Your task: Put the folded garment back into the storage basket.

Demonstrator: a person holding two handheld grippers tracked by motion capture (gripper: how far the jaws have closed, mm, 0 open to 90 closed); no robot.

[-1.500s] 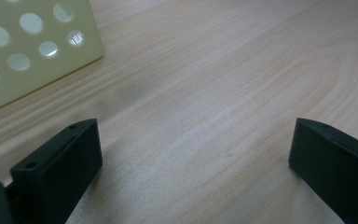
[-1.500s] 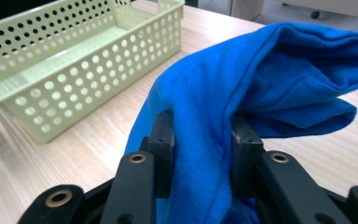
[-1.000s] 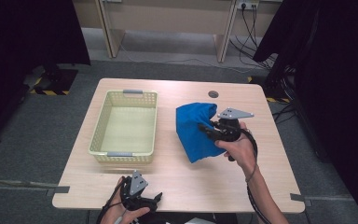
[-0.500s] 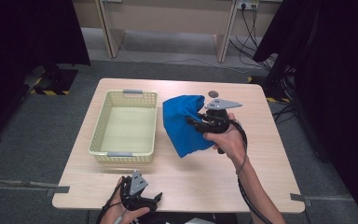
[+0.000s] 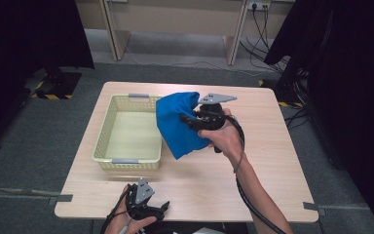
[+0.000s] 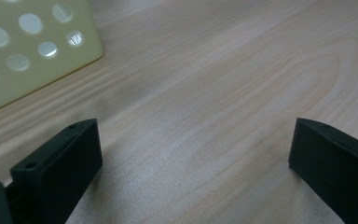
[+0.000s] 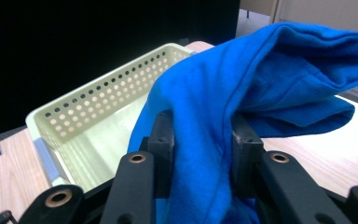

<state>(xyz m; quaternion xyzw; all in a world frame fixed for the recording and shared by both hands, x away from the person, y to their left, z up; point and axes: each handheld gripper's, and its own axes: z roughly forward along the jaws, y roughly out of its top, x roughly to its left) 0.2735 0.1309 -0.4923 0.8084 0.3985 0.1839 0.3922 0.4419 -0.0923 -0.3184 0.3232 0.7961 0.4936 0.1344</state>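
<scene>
Blue cloth (image 5: 177,124) hangs bunched in the right gripper (image 5: 195,120), lifted clear of the table (image 5: 272,146). In the high view its long axis runs from the upper end beside the gripper's grey plate down to a loose lower corner that points toward the near edge of the table, just right of the basket's near right corner. Its left edge overlaps the right rim of the basket (image 5: 107,127) as seen from above. In the right gripper view the cloth (image 7: 261,84) is pinched between the two black jaws, which are closed on a thick fold of it; the rest of the fabric bulges up and off to the right past them, in soft folded layers.

A hand (image 5: 226,139) holds this gripper from the near right, with the cable trailing down along the forearm.

The basket is pale yellow, perforated with round holes, rectangular, with its long sides running away from the person; it stands on the left half of the table.

At the near edge of the table the left gripper (image 5: 148,209) rests low over the wood. In the left gripper view its jaws stand wide apart with bare wood between them, and a corner of the basket (image 6: 23,46) shows at the upper left.
</scene>
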